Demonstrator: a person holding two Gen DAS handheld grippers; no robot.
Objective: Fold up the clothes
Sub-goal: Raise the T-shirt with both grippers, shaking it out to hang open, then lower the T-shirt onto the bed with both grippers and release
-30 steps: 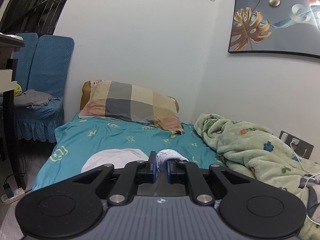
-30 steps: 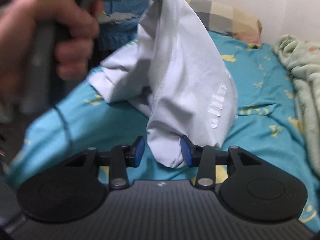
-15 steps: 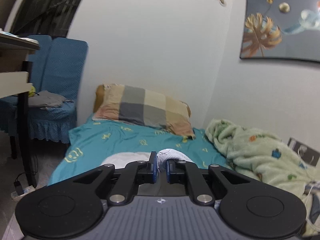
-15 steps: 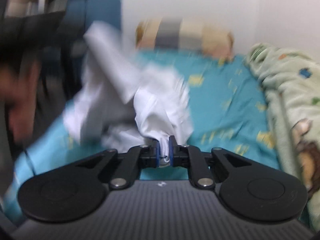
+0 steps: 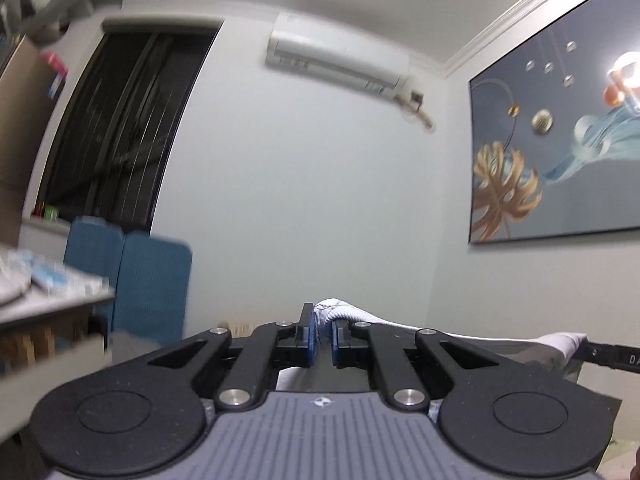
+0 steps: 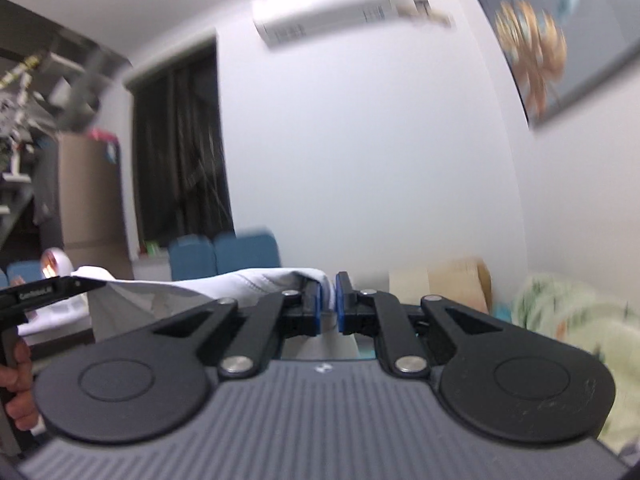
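Left wrist view. My left gripper (image 5: 323, 335) points about level at the pale wall (image 5: 304, 184), its blue pads clamped on a bunched edge of the white garment (image 5: 340, 312). From the pinch the cloth runs rightward along the lower right of the frame to a second corner (image 5: 568, 340), held by the tip of my right gripper (image 5: 612, 354). An air conditioner (image 5: 336, 60) hangs high on the wall, a framed leaf picture (image 5: 556, 152) fills the right side, and blue chairs (image 5: 136, 276) stand at lower left beside a desk edge (image 5: 52, 308).

Right wrist view. My right gripper's jaws have just been closing and now pinch a fold of the same garment between the pads. The cloth stretches leftward, taut and clear of the bed, to my left gripper at the left edge, where my hand (image 6: 18, 380) grips its handle. A checked pillow (image 6: 440, 280) and a green blanket (image 6: 568, 312) lie behind at lower right, both blurred.
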